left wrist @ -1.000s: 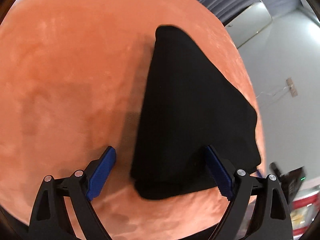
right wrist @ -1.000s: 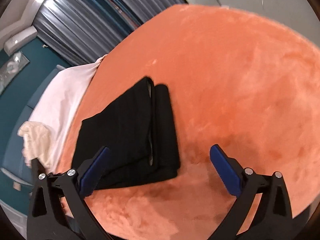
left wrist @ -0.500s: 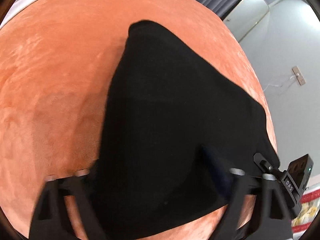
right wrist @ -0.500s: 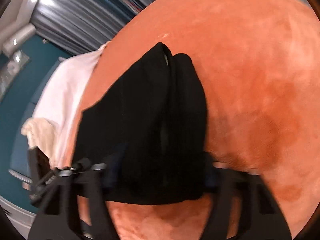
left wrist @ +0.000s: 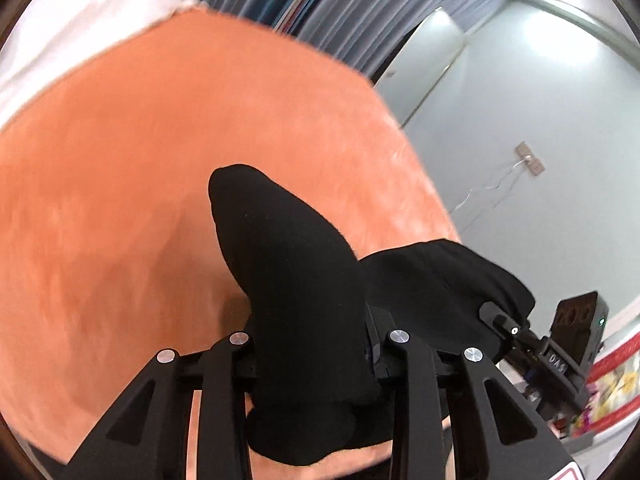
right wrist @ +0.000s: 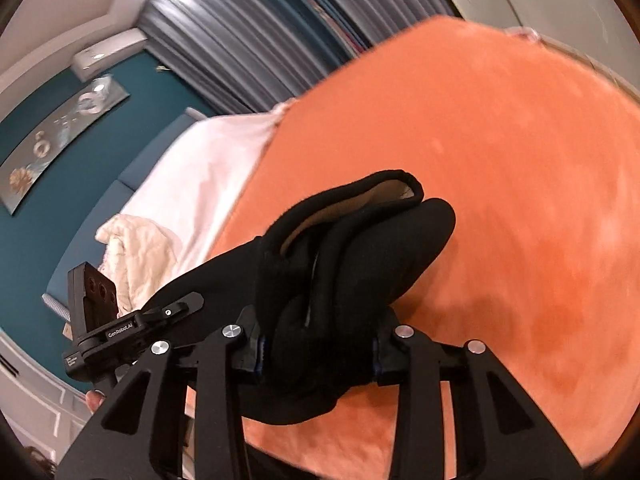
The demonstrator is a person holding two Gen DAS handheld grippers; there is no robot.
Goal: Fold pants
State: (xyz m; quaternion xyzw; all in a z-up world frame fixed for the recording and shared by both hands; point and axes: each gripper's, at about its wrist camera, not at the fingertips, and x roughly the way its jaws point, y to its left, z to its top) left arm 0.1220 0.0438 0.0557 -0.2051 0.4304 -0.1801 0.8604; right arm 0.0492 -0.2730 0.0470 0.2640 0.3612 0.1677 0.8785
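The folded black pants hang bunched above the orange blanket, lifted at the near end while the far end droops toward the blanket. My left gripper has its jaws closing on one thick fold, and the cloth hides both pads. In the right wrist view the pants show their layered edge and a pale inner lining. My right gripper is also closing its jaws on the bundle, with blue pad edges pressed against the cloth on both sides. Each gripper grips the same near end, side by side.
The orange blanket covers a bed, with a white sheet beyond its far edge and a crumpled cream cloth on it. Grey curtains and a teal wall stand behind. A pale wall lies to the right.
Both grippers went from wide open over the flat folded pants to closed on its near end. They then rose, lifting the pants off the blanket so that they hang bunched.
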